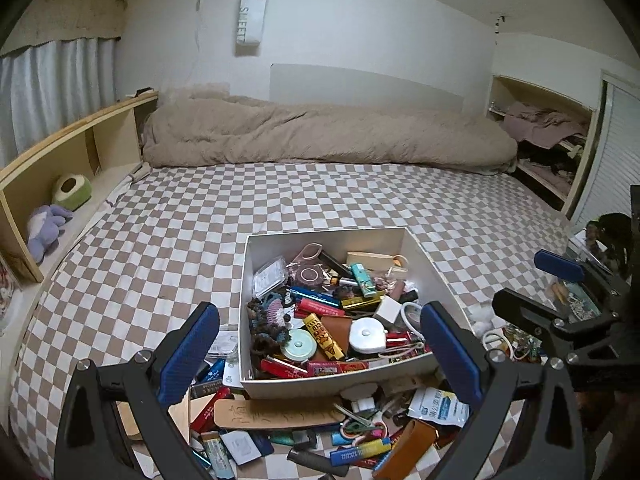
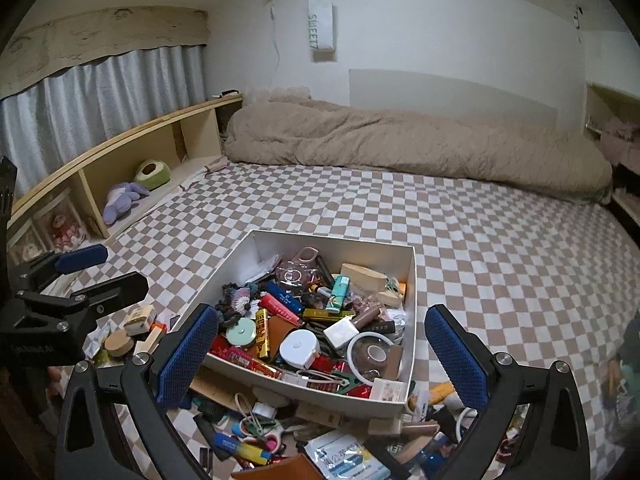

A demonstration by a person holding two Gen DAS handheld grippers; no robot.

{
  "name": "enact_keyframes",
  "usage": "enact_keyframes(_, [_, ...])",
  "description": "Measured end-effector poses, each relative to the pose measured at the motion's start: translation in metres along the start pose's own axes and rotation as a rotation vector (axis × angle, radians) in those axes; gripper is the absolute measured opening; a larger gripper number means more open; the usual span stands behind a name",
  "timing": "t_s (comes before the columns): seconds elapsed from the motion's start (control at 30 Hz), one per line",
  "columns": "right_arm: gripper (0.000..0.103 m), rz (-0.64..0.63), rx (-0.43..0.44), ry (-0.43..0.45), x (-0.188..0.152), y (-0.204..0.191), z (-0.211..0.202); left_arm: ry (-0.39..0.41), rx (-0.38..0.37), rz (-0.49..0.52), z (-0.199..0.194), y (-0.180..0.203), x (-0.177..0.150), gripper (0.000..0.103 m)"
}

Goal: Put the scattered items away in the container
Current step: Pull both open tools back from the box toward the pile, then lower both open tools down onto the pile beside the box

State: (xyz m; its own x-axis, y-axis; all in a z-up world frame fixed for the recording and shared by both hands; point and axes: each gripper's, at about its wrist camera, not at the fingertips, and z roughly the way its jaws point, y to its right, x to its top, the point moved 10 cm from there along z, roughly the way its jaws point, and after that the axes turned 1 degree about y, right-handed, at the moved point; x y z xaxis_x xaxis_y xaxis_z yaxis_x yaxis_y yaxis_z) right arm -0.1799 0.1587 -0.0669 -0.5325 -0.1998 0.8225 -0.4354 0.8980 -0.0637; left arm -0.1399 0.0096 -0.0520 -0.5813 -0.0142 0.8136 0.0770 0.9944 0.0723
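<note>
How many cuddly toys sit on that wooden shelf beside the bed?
2 clearly: a purple plush lying in a shelf compartment, and a green round one just behind it. Boxed dolls further along the shelf may add more.

Box's [image 1: 320, 236] lower contents buried

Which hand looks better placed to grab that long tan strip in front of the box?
Left, probably: the tan strip lies centred, directly ahead of the open left gripper.

Both wrist cams near, facing box [image 1: 332, 236] on bed [image 1: 160, 248], side by side.
</note>
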Motion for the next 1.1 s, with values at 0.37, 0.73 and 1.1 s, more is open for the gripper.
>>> enact_keyframes(0.37, [0.103,0.009,0.050,0.033,-0.023,-0.010,-0.028,0.012,-0.060,0.017,-0.016,0.009,-0.029,0.101])
enact_keyframes(0.73, [0.103,0.011,0.053,-0.024,-0.094,-0.002,-0.019,-0.086,-0.061,0.045,0.013,0.009,-0.107,0.101])
enact_keyframes(1.1, [0.103,-0.005,-0.018,-0.158,-0.180,0.014,0.015,-0.260,-0.051,0.011,0.050,0.011,-0.198,0.101])
